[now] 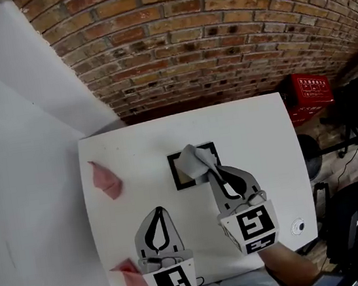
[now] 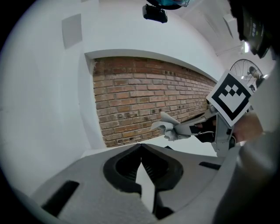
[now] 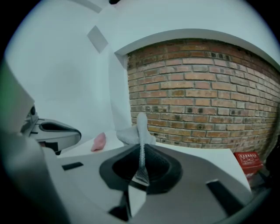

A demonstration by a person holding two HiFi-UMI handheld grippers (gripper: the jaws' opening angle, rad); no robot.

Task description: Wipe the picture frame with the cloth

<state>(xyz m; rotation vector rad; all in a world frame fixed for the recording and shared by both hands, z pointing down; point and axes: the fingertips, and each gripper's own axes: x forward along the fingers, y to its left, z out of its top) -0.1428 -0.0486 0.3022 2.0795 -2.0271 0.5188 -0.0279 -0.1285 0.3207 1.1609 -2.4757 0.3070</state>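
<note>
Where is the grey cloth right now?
In the head view, the grey cloth is pinched in the right gripper, over the picture frame near the centre of the white table.

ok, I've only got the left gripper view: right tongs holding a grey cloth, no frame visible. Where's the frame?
Observer: Head view: the picture frame lies flat on the white table, mostly covered by the grey cloth.
Operator: Cloth actually pinched?
Observer: Right gripper view: the right gripper has its tongs shut on a fold of it.
Operator: Other stuff on the table?
Observer: A pink cloth left of the frame, another by the left gripper at the near edge.
</note>
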